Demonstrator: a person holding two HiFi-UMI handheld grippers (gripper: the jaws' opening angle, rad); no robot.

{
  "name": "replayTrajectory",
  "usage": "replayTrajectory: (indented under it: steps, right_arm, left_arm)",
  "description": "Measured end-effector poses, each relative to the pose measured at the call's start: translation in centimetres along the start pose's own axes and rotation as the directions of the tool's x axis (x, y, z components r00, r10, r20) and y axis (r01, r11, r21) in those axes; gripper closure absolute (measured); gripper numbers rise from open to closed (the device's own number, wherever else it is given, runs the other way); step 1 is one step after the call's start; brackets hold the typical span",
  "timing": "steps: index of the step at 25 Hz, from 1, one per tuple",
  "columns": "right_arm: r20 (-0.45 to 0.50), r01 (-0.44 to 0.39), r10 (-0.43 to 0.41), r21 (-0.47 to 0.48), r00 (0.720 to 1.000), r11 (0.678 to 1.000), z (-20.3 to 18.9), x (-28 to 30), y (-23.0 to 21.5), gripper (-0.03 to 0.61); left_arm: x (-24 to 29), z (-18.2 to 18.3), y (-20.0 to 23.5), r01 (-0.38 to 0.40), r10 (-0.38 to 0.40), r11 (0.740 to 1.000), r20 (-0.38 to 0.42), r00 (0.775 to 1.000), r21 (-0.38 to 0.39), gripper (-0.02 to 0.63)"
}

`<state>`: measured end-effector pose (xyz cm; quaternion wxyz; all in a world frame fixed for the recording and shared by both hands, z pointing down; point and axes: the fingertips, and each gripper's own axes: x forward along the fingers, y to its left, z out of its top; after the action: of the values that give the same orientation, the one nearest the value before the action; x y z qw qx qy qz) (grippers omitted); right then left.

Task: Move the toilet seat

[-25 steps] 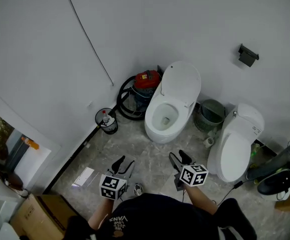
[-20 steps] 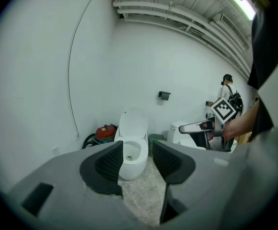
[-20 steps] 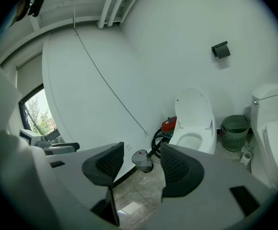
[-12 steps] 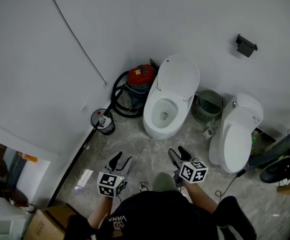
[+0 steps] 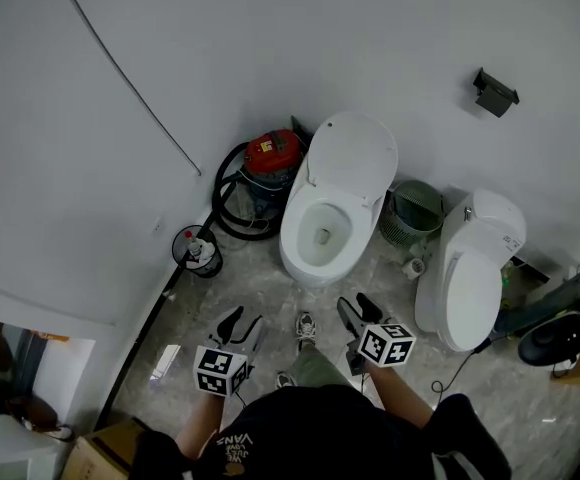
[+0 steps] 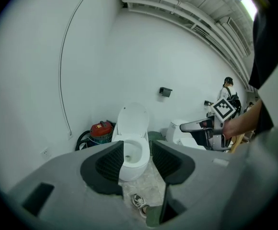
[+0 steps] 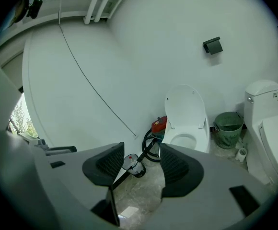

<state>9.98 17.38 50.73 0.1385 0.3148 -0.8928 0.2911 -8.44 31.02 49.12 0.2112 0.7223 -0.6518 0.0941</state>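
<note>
A white toilet (image 5: pixel 318 236) stands against the far wall with its lid (image 5: pixel 348 160) raised and the bowl open. I cannot tell whether the seat ring is up with the lid. Both grippers hover low in front of it, well short of the bowl. My left gripper (image 5: pixel 238 326) is open and empty. In the left gripper view the toilet (image 6: pixel 131 153) shows in the gap of the left gripper (image 6: pixel 137 152). My right gripper (image 5: pixel 355 318) is also open and empty. In the right gripper view, the right gripper (image 7: pixel 141 159) points left of the raised lid (image 7: pixel 187 107).
A second white toilet (image 5: pixel 467 286) with its lid down stands to the right. A green basket (image 5: pixel 417 213) sits between the two toilets. A red vacuum with a black hose (image 5: pixel 268 160) and a small black bin (image 5: pixel 195 250) stand at the left wall. The person's shoe (image 5: pixel 305 325) is on the floor between the grippers.
The person has stepped toward the toilet and one shoe has come forward between the grippers. The toilet now sits more in line with the grippers. Both grippers have stayed open.
</note>
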Motion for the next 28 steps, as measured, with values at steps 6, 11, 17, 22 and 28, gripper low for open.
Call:
replayTrajectory:
  steps: [6,11,17,22,28]
  right_arm:
    - [-0.005,0.024,-0.024,0.037,1.0,0.999,2.1,3.3,-3.1,0.362]
    - [-0.03,0.039,-0.037,0.05,0.999,0.998,3.4,5.8,-6.0,0.362]
    - [-0.064,0.037,-0.034,0.043,0.997,0.998,5.5,8.6,-9.4,0.364]
    - [-0.098,0.052,-0.047,0.049,0.994,0.997,6.5,10.2,-12.0,0.367]
    - [-0.142,0.115,-0.102,0.089,0.985,0.989,4.9,11.6,-14.1,0.365]
  left_arm:
    - [4.8,2.7,1.3,0.02,-0.019,1.0,-0.023,1.0,0.02,0.434]
    - [9.2,5.3,2.3,0.03,-0.029,0.999,-0.028,0.999,0.028,0.436]
    - [15.5,6.8,2.9,0.048,-0.044,0.996,-0.055,0.998,0.072,0.437]
    - [19.8,7.8,2.9,0.071,-0.065,0.996,-0.091,0.994,0.06,0.44]
    - [23.7,6.6,4.1,0.114,-0.106,0.992,-0.155,0.982,0.046,0.445]
